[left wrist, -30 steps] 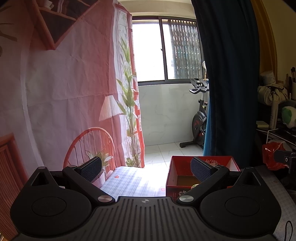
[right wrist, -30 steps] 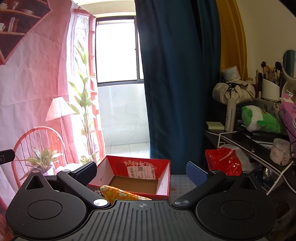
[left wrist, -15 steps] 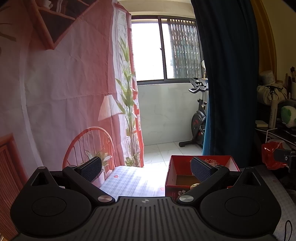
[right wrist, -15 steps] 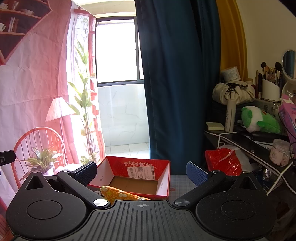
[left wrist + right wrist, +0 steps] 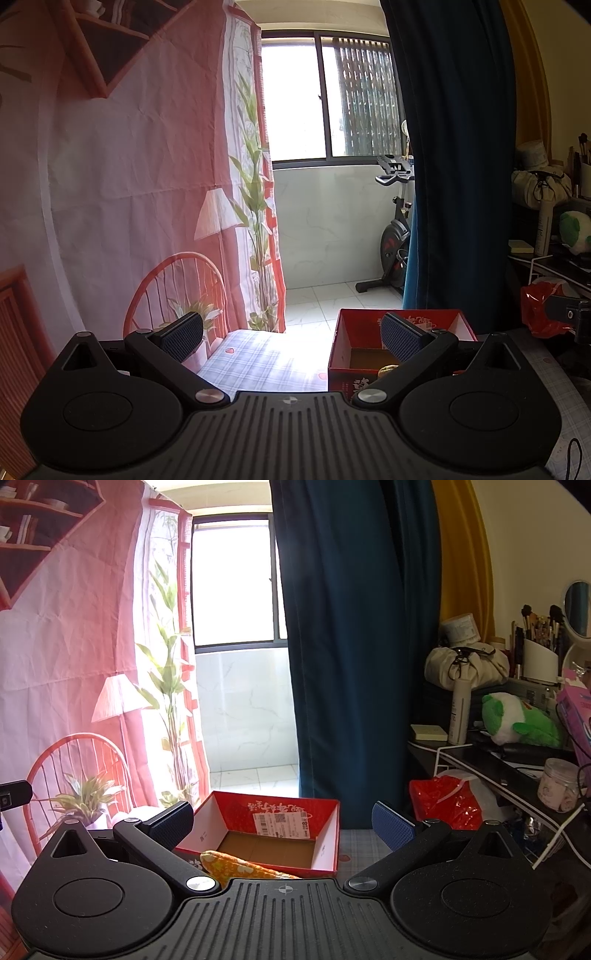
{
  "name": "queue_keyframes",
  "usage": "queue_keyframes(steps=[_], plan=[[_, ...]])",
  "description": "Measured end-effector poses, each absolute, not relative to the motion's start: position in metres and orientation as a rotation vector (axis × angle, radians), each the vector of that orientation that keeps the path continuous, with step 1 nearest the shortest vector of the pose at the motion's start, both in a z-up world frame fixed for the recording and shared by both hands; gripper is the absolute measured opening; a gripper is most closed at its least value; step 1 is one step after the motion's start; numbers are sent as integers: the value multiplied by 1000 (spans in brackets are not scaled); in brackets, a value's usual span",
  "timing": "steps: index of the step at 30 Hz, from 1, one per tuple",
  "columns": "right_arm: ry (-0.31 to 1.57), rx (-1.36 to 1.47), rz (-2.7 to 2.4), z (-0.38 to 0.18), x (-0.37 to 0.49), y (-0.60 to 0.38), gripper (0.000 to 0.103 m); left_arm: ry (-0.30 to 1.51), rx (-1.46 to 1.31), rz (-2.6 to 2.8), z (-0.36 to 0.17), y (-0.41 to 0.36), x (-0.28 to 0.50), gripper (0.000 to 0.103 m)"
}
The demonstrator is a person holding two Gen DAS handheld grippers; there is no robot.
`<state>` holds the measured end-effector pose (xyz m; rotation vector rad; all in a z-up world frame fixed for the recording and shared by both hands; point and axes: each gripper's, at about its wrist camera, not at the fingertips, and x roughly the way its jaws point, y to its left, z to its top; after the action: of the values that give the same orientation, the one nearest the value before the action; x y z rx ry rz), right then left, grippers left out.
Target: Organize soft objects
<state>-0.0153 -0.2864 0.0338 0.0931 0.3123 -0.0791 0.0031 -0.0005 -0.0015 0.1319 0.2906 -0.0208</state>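
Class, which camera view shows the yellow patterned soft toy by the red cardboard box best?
The right wrist view: the yellow patterned soft toy lies along the red cardboard box front edge, mostly visible. The left wrist view shows only a small yellow bit behind a tool finger.

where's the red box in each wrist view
Left wrist: red box lower right of centre, partly behind the right jaw.
Right wrist: red box low centre, between the open jaws, yellow soft toy at its near edge.
Shared landmark: blue curtain behind the box.
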Motion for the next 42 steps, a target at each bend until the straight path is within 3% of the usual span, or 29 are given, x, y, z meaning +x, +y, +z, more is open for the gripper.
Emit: queue_keyframes(steps=[22, 33, 42], plan=[[273, 122, -37, 24, -15, -289, 103, 287, 166, 6, -11, -3, 8, 103], [312, 265, 17, -37, 11, -310, 103, 369, 146, -5, -60, 2, 44, 103], [353, 166, 9, -105, 31, -299, 103, 535, 157, -83, -118, 0, 80, 103]])
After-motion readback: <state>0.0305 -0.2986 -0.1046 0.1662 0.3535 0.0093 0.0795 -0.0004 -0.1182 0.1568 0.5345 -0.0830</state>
